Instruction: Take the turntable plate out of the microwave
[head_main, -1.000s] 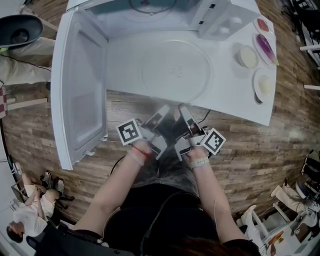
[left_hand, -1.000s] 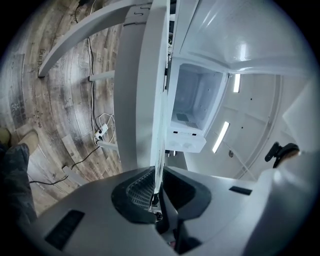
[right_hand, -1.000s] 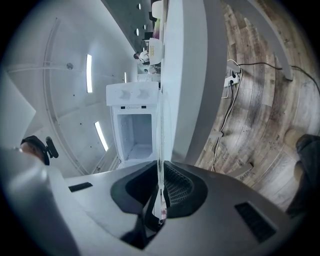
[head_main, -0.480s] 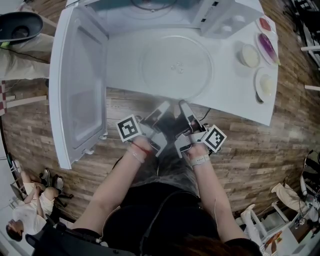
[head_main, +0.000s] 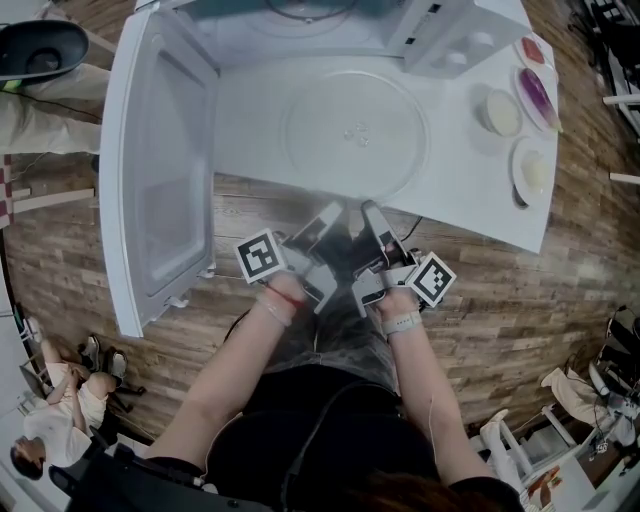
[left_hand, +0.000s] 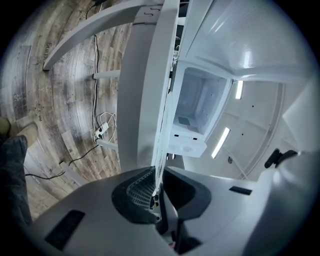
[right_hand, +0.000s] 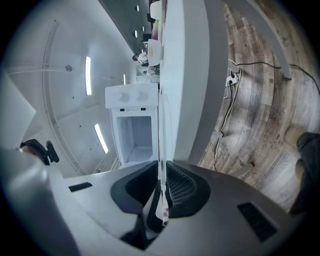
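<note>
Clear glass turntable plate (head_main: 352, 135) out of the microwave (head_main: 440, 35), lying flat just in front of its open cavity, over the white counter (head_main: 470, 205). Resting on the counter or held a shade above it: cannot tell. Far rim close to the microwave's mouth; near rim on the side away from the microwave, at the counter's front edge.

Gripped at that near rim by both tools, side by side. In the left gripper view: left tool (head_main: 333, 212) clenched on the thin glass edge, ribbed pads pressed against both faces. Same in the right gripper view: right tool (head_main: 368, 208) clamped on the glass edge, jaws nearly together with only the plate between them. Both pointed level toward the microwave.

Microwave door (head_main: 160, 180) swung fully open to the left of the cavity. Four small dishes (head_main: 501, 112) on the counter, right of the microwave's control panel. Beyond the counter's front edge, away from the microwave: wood floor (head_main: 520, 300).
</note>
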